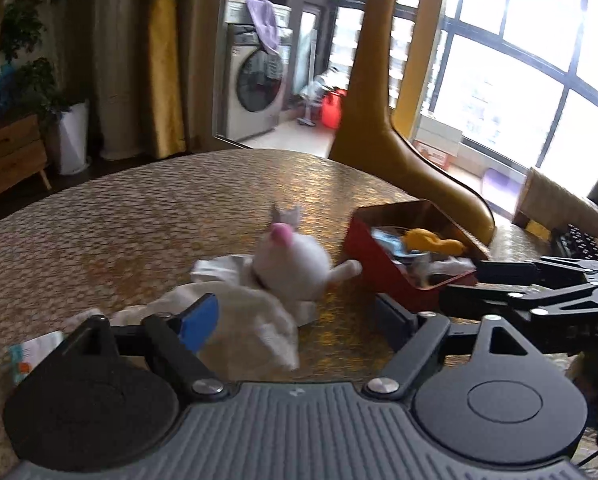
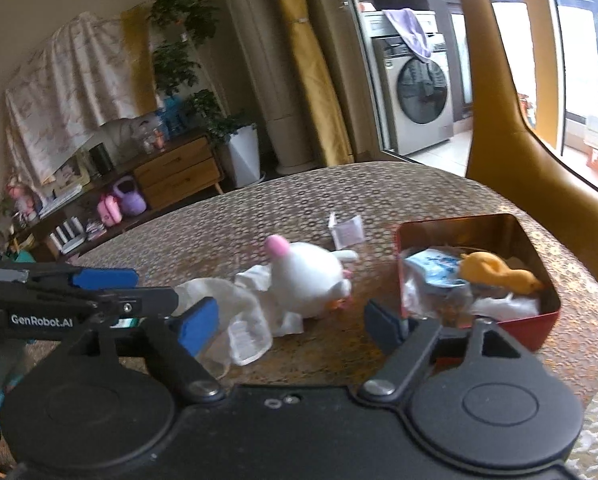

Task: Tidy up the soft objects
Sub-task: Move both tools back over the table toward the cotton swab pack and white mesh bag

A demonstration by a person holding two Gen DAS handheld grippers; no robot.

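"GenRobot.AI" printed in white on the black arm of the left tool (image 2: 103, 280); faint raised characters on the right tool (image 1: 459, 280), too blurred for reading.

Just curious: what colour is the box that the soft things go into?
Red outside, shiny gold inside: the tin box, clearest in the right wrist view.

White plush toy (image 2: 307, 276) with pink tip; red tin (image 2: 539, 322); yellow duck (image 2: 495, 274); gold-patterned table (image 2: 259, 216)
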